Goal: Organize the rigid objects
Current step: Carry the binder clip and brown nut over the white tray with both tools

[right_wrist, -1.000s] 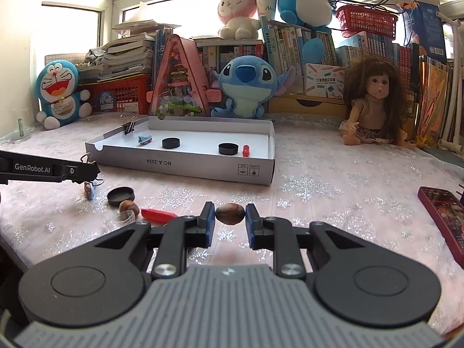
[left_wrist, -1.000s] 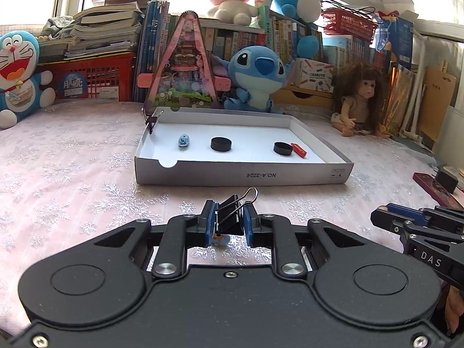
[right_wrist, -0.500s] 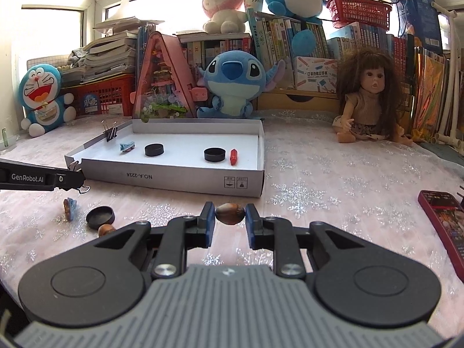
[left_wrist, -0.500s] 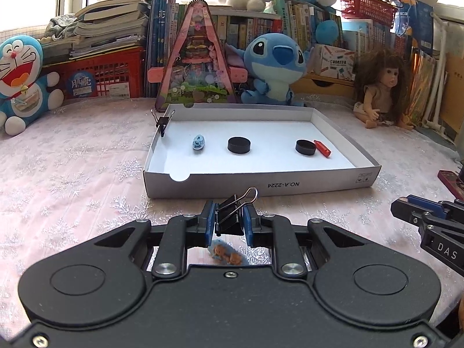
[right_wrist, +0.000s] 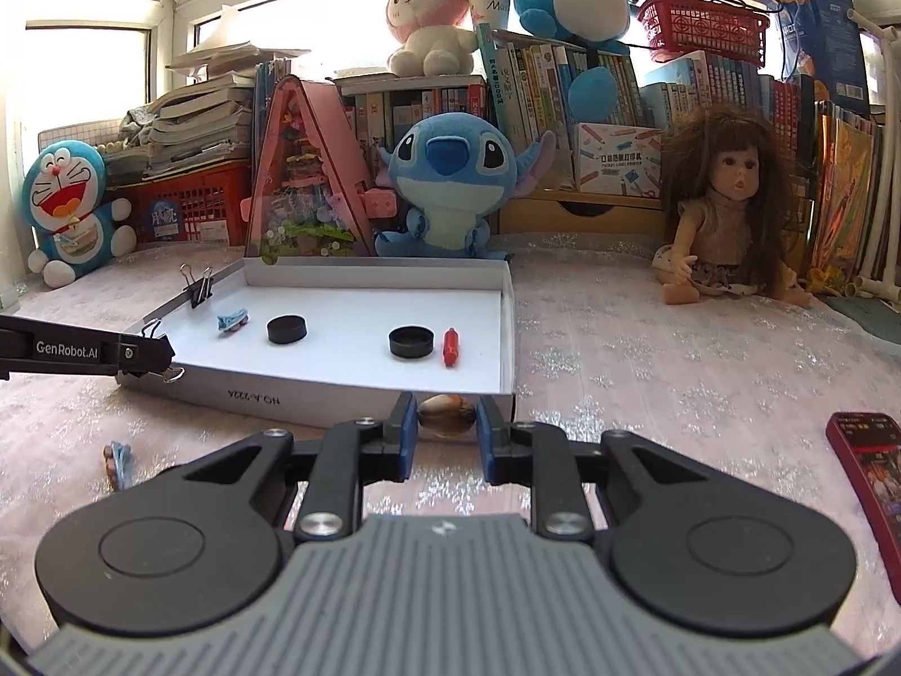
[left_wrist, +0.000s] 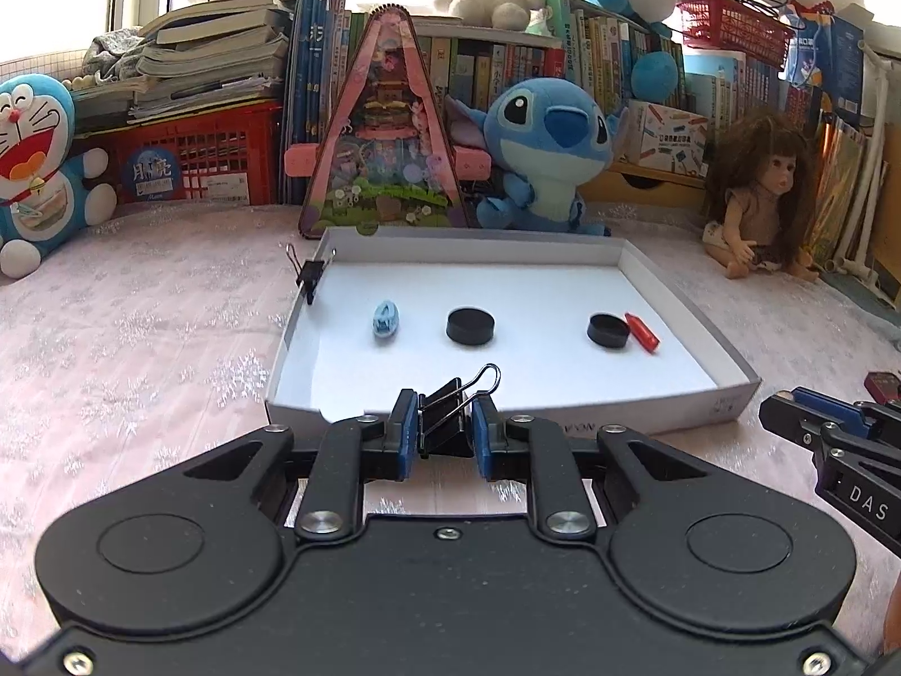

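Observation:
My left gripper is shut on a black binder clip, held just above the near wall of the white tray. My right gripper is shut on a brown nut-like object, at the tray's near right corner. The tray holds a blue toy, two black caps and a red piece. Another binder clip is clipped on the tray's left wall. The left gripper also shows in the right wrist view.
A small blue toy lies on the pink cloth left of the tray. A red phone lies at the right. Plush toys, a doll, books and a pink triangular case line the back.
Both grippers have moved forward toward the tray with their objects. The loose cap and nut on the cloth have passed out of the right wrist view.

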The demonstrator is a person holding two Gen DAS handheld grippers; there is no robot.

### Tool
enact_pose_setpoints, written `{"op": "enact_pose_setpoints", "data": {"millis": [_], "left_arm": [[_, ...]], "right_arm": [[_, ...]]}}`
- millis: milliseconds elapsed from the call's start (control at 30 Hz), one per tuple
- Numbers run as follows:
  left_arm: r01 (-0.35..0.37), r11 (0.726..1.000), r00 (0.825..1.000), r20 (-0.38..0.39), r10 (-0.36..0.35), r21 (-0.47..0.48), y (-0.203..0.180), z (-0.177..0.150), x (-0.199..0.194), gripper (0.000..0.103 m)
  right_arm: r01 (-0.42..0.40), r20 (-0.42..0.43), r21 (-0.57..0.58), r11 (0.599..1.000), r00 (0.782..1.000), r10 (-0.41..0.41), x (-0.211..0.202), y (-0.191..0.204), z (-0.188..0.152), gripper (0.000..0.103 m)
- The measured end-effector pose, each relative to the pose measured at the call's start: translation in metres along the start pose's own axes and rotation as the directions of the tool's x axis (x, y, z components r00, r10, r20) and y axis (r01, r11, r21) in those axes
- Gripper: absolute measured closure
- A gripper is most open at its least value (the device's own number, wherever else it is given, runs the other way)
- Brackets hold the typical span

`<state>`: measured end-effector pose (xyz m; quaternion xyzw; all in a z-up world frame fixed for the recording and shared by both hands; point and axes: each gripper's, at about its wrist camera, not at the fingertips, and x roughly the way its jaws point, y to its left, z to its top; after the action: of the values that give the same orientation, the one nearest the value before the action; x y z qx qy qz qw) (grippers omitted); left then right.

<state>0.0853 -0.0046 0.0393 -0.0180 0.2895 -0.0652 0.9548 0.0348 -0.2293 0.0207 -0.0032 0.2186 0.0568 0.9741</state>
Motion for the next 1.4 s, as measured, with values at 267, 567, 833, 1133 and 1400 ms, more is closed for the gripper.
{"op": "enact_pose_setpoints", "data": {"millis": [267, 567, 833, 1133, 1400], "left_arm": [[-0.018, 1.000, 0.999, 0.049, 0.020, -0.024, 0.013, 0.031, 0.019, 0.084], [-0.025, 0.999, 0.998, 0.053, 0.027, -0.043, 0.031, 0.047, 0.050, 0.084], [0.014, 0.999, 1.000, -0.008, -0.014, -0.046, 0.017, 0.043, 0.086, 0.084], [-0.025, 0.997, 0.999, -0.037, 0.022, -0.078, 0.020, 0.046, 0.120, 0.084], [-0.041, 0.996, 0.999, -0.032, 0.038, -0.077, 0.020, 0.048, 0.134, 0.084]], "right_arm": [[0.002, -0.001, 0.006, 1.000, 1.000, -0.002, 0.027, -0.003, 0.020, 0.076], [-0.013, -0.028, 0.066, 0.998, 1.000, 0.015, 0.061, -0.009, 0.037, 0.076], [-0.063, -0.063, 0.083, 0.995, 0.996, 0.069, 0.090, 0.004, 0.039, 0.076], [-0.140, -0.092, 0.095, 0.986, 0.985, 0.149, 0.119, 0.019, 0.046, 0.076], [-0.128, -0.120, 0.074, 0.989, 0.983, 0.136, 0.143, 0.032, 0.045, 0.076]]}}
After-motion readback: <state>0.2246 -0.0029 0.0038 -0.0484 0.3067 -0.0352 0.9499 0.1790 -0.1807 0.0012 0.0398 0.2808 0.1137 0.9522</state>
